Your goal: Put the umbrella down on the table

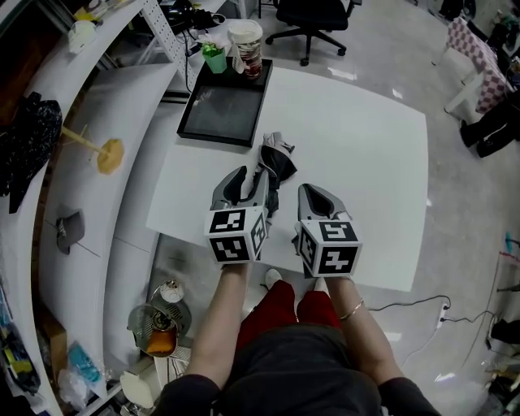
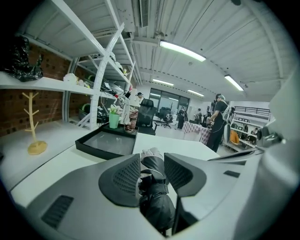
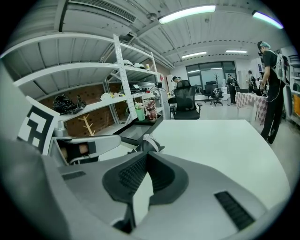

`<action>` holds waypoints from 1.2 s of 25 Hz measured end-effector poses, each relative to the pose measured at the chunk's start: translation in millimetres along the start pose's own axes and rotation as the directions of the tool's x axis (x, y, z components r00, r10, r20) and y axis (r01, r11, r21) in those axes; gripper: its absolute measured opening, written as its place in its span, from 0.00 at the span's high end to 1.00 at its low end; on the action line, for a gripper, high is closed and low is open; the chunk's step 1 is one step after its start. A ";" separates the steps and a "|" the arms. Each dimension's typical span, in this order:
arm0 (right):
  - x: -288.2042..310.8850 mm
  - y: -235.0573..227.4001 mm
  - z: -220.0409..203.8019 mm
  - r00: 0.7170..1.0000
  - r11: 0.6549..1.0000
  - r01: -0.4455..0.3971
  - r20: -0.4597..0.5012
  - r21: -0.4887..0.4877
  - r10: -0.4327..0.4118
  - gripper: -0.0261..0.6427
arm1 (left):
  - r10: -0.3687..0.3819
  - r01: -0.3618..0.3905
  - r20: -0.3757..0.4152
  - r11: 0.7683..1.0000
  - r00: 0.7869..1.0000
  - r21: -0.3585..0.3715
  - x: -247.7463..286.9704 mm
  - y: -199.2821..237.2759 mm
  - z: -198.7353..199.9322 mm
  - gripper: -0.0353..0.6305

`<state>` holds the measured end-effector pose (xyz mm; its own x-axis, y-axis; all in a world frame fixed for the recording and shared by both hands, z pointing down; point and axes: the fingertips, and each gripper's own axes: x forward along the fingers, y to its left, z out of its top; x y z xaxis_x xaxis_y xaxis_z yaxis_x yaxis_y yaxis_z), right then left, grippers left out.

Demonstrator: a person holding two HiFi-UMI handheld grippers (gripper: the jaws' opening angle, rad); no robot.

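A folded black and grey umbrella (image 1: 276,162) lies lengthwise over the white table (image 1: 366,154), its far end toward the tray. My left gripper (image 1: 248,180) is at its near part. In the left gripper view the umbrella (image 2: 152,187) fills the gap between the two pads, and my left gripper (image 2: 152,171) is shut on it. My right gripper (image 1: 313,195) hangs just right of the umbrella, its jaws together with nothing between them. In the right gripper view my right gripper (image 3: 146,159) points along the table, and the umbrella's end (image 3: 147,143) shows just beyond its tips.
A black tray (image 1: 226,106) sits at the table's far left corner, with a green cup (image 1: 214,58) and a lidded cup (image 1: 246,45) at its back edge. White shelving with a yellow stand (image 1: 101,150) runs along the left. An office chair (image 1: 313,16) stands beyond.
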<state>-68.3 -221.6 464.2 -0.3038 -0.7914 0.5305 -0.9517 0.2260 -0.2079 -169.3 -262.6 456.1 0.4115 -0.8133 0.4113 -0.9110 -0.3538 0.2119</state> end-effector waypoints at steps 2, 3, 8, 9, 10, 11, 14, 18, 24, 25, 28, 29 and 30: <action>-3.2 3.2 1.8 1.000 1.000 -0.010 0.010 -0.006 0.010 0.93 | 0.005 -0.005 0.025 1.000 1.000 -0.009 -9.0 0.4 3.9 0.71; -4.9 4.7 2.7 1.000 1.000 -0.016 0.014 -0.009 0.016 0.93 | 0.009 -0.008 0.039 1.000 0.999 -0.015 -13.7 0.6 6.0 0.72; -15.8 10.9 7.2 0.998 0.999 -0.047 0.034 -0.017 0.047 0.93 | 0.041 -0.038 0.106 0.999 0.993 -0.037 -40.3 -0.8 17.3 0.84; -18.2 12.2 7.9 0.998 0.998 -0.054 0.037 -0.018 0.055 0.93 | 0.048 -0.043 0.120 0.998 0.992 -0.043 -46.0 -1.4 19.7 0.86; -20.4 13.6 8.7 0.997 0.998 -0.062 0.040 -0.020 0.063 0.93 | 0.056 -0.050 0.133 0.998 0.990 -0.048 -51.4 -2.0 22.0 0.88; -22.6 15.0 9.4 0.997 0.997 -0.071 0.042 -0.023 0.072 0.93 | 0.064 -0.057 0.146 0.997 0.987 -0.054 -56.7 -2.6 24.0 0.89; -30.4 18.8 11.5 0.994 0.994 -0.099 0.052 -0.037 0.101 0.93 | 0.086 -0.074 0.179 0.995 0.980 -0.071 -71.7 -6.0 27.2 0.91; -42.2 21.6 15.0 0.988 0.990 -0.134 0.068 -0.051 0.138 0.93 | 0.093 -0.078 0.205 0.994 0.974 -0.080 -89.7 -13.7 27.3 0.93; -61.3 20.0 21.7 0.978 0.982 -0.179 0.097 -0.061 0.184 0.93 | 0.119 -0.107 0.228 0.992 0.966 -0.063 -114.0 -28.4 28.1 0.93; -64.7 19.1 22.9 0.976 0.981 -0.186 0.103 -0.061 0.191 0.93 | 0.122 -0.112 0.230 0.992 0.966 -0.056 -117.6 -31.9 27.8 0.93; -74.3 18.3 27.6 0.968 0.975 -0.207 0.124 -0.081 0.216 0.93 | 0.136 -0.130 0.240 0.991 0.961 -0.040 -128.6 -41.3 28.3 0.93; -77.2 18.6 29.1 0.965 0.972 -0.216 0.129 -0.091 0.227 0.93 | 0.142 -0.137 0.245 0.990 0.959 -0.035 -132.1 -44.2 28.8 0.93; -80.0 19.0 30.1 0.962 0.969 -0.227 0.132 -0.098 0.239 0.93 | 0.148 -0.144 0.250 0.989 0.957 -0.032 -135.3 -47.0 29.4 0.93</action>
<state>-60.7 -171.1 393.0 -0.5140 -0.7822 0.3522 -0.8573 0.4547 -0.2413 -183.0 -149.4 364.4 0.2526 -0.9459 0.2037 -0.9595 -0.2179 0.1783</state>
